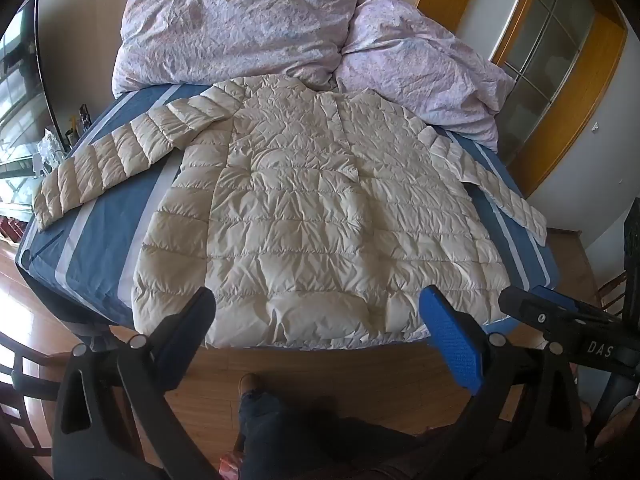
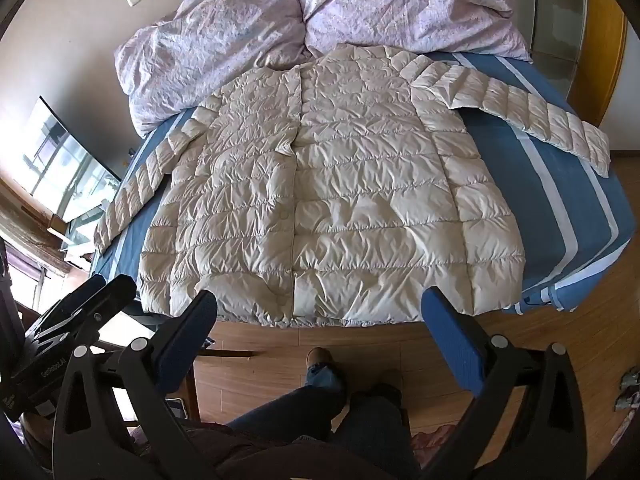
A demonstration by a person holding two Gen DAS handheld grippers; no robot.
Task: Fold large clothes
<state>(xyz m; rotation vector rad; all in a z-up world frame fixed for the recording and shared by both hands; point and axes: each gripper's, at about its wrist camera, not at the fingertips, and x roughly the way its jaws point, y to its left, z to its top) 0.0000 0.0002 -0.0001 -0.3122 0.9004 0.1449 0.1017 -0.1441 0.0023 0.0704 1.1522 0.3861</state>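
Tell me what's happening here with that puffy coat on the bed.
A person is standing at the foot of the bed with a hand-held gripper in each hand, about to fold the cream quilted coat. The coat lies flat with both sleeves spread out, its hem at the near edge. The left hand-held gripper and right hand-held gripper both hang open above the hem, touching nothing. No fold has been made yet.

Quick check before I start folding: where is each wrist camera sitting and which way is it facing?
Left wrist: on the open left claw, angled down at the coat on the bed; right claw and a trouser leg show.
Right wrist: on the open right claw, same downward aim; left claw and legs show.
Shared: coat, bed, duvet.
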